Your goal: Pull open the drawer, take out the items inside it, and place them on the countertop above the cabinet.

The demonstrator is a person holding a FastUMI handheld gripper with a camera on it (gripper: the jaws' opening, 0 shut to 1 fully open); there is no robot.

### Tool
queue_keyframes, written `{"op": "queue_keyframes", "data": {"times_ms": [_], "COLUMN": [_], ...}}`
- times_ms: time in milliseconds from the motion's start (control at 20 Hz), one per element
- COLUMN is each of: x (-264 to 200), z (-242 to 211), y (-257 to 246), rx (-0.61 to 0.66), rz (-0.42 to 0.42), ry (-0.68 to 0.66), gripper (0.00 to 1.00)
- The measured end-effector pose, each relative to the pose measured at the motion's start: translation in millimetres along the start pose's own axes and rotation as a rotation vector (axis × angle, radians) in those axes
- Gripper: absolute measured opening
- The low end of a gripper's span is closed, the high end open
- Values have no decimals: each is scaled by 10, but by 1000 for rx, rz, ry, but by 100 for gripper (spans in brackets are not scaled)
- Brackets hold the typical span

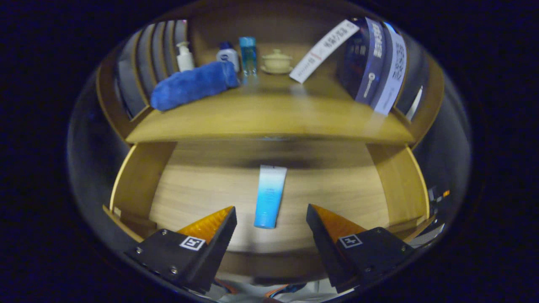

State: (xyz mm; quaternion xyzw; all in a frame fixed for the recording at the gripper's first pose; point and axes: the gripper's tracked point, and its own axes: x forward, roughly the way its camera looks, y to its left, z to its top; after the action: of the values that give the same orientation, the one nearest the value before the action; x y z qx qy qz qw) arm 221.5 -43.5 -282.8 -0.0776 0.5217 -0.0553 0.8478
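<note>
The wooden drawer (139, 185) stands pulled open below the countertop (269, 118). A blue and white tube (269, 196) lies lengthwise on the drawer floor, its cap end toward me. My gripper (271, 210) hovers open above the drawer's front, and the tube's near end lies in the gap between the fingertips, lower down and apart from both. Nothing is held. A rolled blue towel (193, 85) rests on the countertop at the back left.
At the back of the countertop stand a white pump bottle (184, 57), a white and blue bottle (228, 55), a clear blue bottle (248, 54) and a cream lidded cup (276, 61). A white box (324, 50) leans against dark blue boxes (372, 63) on the right.
</note>
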Motion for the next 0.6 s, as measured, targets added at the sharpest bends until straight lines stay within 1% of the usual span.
{"op": "queue_keyframes", "data": {"times_ms": [100,150,200,250,300,350,400,450,550,600], "x": [180,270,308,313,355,361,367,494,394,385], "z": [-146,-247,-324,-202,-190,-254,-261,-220,-218,-193], "y": [71,134,117,93,124,142,84,73,91,92], "rx": [58,81,73,65,50,31,-2,-20,-45,-44], "rz": [17,25,16,14,27,38,10,-12,-11,-5], "ry": [135,192,245,202,191,210,210,200,190,160], "gripper": [97,89,81,73,70,66,66,57,39,38]}}
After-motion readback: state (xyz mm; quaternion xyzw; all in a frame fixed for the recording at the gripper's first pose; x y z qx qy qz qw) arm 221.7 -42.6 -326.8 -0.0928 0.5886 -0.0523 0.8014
